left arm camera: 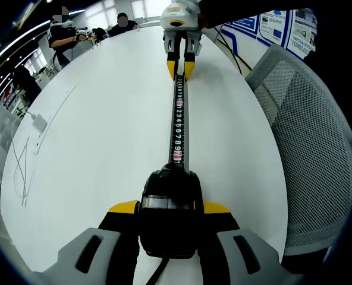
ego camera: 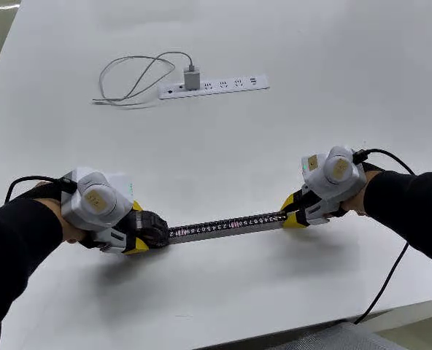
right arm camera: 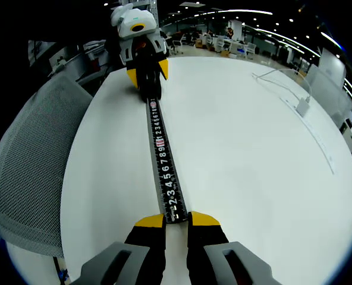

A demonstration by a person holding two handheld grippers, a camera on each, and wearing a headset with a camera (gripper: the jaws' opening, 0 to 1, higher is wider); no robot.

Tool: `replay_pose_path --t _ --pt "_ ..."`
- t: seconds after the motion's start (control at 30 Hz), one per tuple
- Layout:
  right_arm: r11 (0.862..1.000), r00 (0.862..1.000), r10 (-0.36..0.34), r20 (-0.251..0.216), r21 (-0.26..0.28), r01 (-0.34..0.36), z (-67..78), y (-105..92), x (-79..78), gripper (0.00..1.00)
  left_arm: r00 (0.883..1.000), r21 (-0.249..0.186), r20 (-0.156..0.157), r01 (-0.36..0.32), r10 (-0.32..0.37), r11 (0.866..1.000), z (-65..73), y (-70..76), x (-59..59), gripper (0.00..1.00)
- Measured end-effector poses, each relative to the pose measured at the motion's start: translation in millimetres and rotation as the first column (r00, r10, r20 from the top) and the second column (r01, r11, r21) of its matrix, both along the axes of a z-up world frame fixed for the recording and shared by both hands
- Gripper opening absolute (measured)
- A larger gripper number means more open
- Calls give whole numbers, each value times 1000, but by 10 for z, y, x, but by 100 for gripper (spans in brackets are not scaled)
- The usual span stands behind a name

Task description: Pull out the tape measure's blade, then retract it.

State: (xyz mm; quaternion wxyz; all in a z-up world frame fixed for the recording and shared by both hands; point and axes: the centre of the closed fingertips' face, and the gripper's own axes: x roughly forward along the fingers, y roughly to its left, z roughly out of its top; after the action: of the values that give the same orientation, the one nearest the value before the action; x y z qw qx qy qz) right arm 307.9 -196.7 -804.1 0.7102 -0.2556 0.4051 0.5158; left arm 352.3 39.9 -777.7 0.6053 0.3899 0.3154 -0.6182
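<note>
A white surface (ego camera: 311,109) spreads wide and bare. Up at its far side lies a white power strip (ego camera: 214,86), and a small white charger (ego camera: 192,79) sits plugged into its left end. From the charger a thin grey cable (ego camera: 132,76) loops loosely off to the left, lying flat. A grey mesh chair (left arm camera: 310,148) stands just beside the near edge. Beyond the surface, seated people (left arm camera: 63,35) and blue wall posters (left arm camera: 277,24) show in the left gripper view.

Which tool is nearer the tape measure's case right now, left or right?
Left. The left tool is shut on the case. The right tool grips the tip of the pulled-out blade, at the far end from the case.
</note>
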Motion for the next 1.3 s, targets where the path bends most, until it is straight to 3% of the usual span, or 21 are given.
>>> replay_pose_path --t 1.3 --pt "1000 1000 -17 -9 -9 17 37 -85 -35 10 1000 -5 -2 -2 2 1000 1 -5 -7 33"
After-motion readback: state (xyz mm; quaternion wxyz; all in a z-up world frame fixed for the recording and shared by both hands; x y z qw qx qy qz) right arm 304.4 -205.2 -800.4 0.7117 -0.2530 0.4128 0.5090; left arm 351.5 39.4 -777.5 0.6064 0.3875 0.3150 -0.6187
